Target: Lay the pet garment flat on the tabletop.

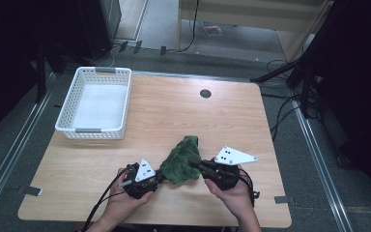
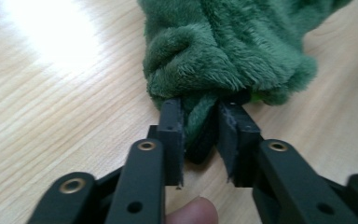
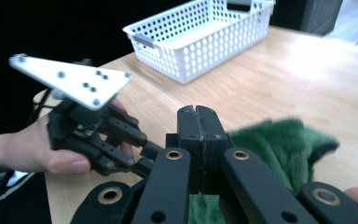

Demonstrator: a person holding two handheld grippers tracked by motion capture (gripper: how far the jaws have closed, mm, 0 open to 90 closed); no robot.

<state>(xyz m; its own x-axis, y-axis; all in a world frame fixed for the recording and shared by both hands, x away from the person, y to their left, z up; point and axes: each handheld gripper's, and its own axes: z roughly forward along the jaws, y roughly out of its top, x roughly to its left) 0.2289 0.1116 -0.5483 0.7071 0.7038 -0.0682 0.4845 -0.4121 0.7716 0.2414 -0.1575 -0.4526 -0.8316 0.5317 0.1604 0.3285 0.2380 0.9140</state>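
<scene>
A: Dark room, grey floor with cables, light wood worktop [image 1: 232,116]. White perforated basket [image 1: 95,102] sits at the far left corner, well apart from the work.

B: Where's the cloth?

A: Green fleece cloth [image 1: 182,159], bunched up, lying on the worktop near the front edge, between the two grippers.

B: Left gripper?

A: Left gripper [image 2: 200,122] is clenched on a fold at the cloth's near edge. In the left gripper view the green pile is pinched between the two black pads [image 2: 172,123]; a narrow gap remains, filled with fabric. In the high view it sits at the cloth's left end, held low over the worktop by the person's left hand [image 1: 125,195].

B: Right gripper?

A: Right gripper [image 3: 198,122] is clenched fully; in its own view the pads meet face to face with no gap between them. Green fabric shows below and to the right of the jaws, but I can't tell whether any of it is caught between the pads. In the high view it lies against the cloth's right side.

B: Grippers relative to each other?

A: Near, facing each other across the cloth.
</scene>
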